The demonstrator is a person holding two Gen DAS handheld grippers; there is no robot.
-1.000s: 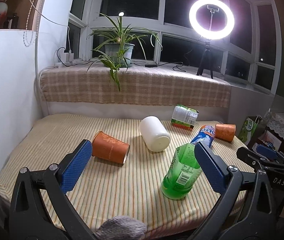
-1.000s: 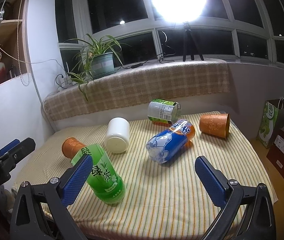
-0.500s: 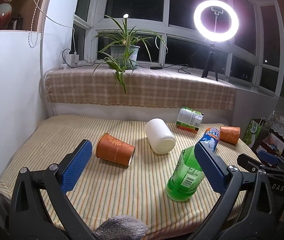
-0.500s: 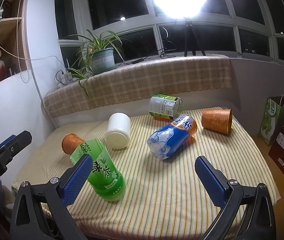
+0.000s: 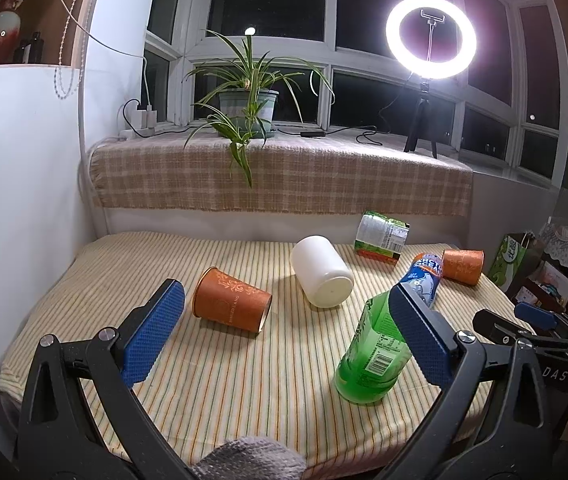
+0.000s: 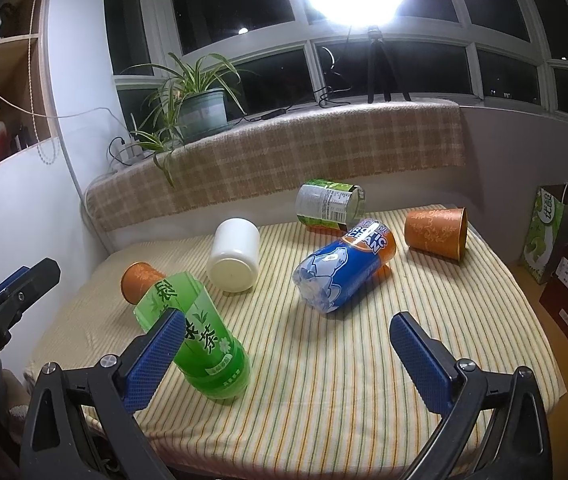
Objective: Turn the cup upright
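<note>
Nothing done yet. Left gripper (image 5: 279, 328) and right gripper (image 6: 288, 356) both spread wide, empty, hovering off the table's (image 5: 243, 380) near edge. Nearest orange cup (image 5: 231, 306) lying sideways, near-left; flip remaining.

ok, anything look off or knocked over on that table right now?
Yes, all six containers are down or askew. Both orange cups, the white cup, the blue bottle and the green-label can lie on their sides; the green bottle leans tilted. No spill visible.
</note>
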